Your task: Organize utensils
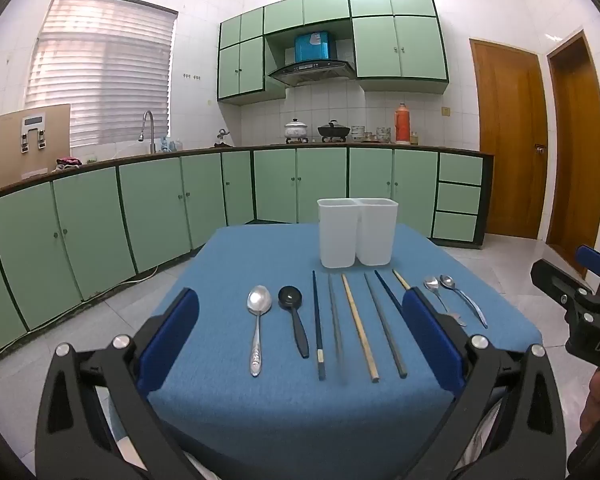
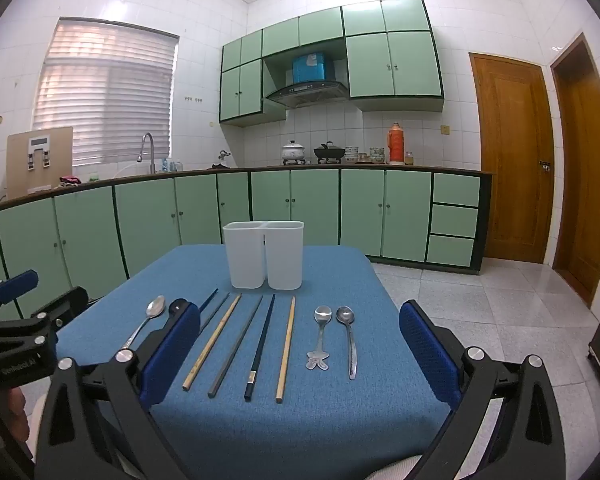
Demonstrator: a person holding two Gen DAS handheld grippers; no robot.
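On left gripper [image 2: 16, 344] body: partly legible white lettering.

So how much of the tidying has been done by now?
Nothing yet. The white two-part holder shows nothing inside, though its bottom is hidden. Both the left gripper and the right gripper hang open, holding nothing. Left to sort: four spoons, like the large silver spoon, and six chopsticks, like the bamboo chopstick, in a row on the blue cloth.

Matt blue cloth [image 2: 324, 412]; shiny metal spoons [image 2: 350, 340]; wooden chopsticks [image 2: 286, 350].
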